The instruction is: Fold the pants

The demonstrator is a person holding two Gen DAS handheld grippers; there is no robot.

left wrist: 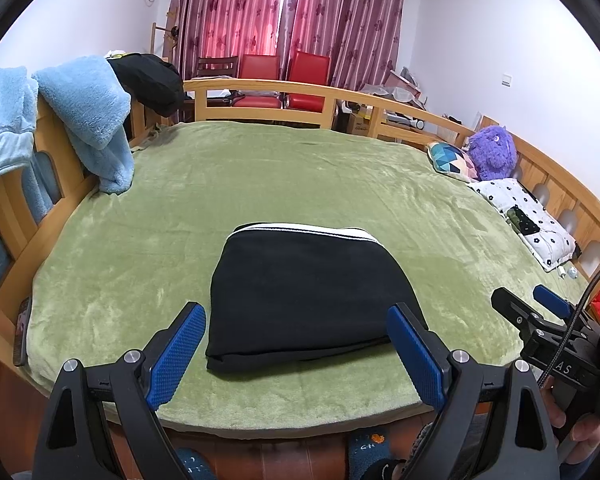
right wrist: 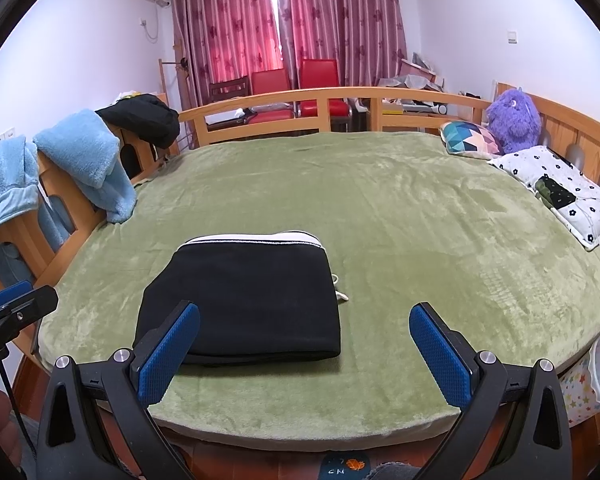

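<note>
Right, nearest to me, my left gripper (left wrist: 296, 344) is spread wide with nothing between its blue pads, hovering above the near edge of the bed (left wrist: 100, 280). My right gripper (right wrist: 304, 344) is the same story, released and empty, off to the right of its partner.

Just beyond the fingertips lie the pants (left wrist: 308, 292), black, already folded into a compact stacked rectangle on the green blanket (right wrist: 420, 220). They sit near the front edge of the bed, left of centre from the right wrist view. A white waistband strip runs along the far edge, and a bit of white drawstring (right wrist: 340, 292) pokes out on the right side.

By my reading, the folding is about finished, so the job now is checking and tidying. If I go back in, I'd press lightly on the top layer instead of pinching it, because a grab at the near fold could drag the layers apart. Tucking that drawstring under would neaten things; I'd come at it from the right with the right gripper, keeping the left clear or resting on the stack to hold it steady.

Farther off, a light blue fleece (left wrist: 88, 100) hangs over the left rail, pillows (right wrist: 560, 184) and a purple plush toy (right wrist: 514, 120) sit at the right, and red chairs (left wrist: 284, 80) stand before the curtains at the far wall.
</note>
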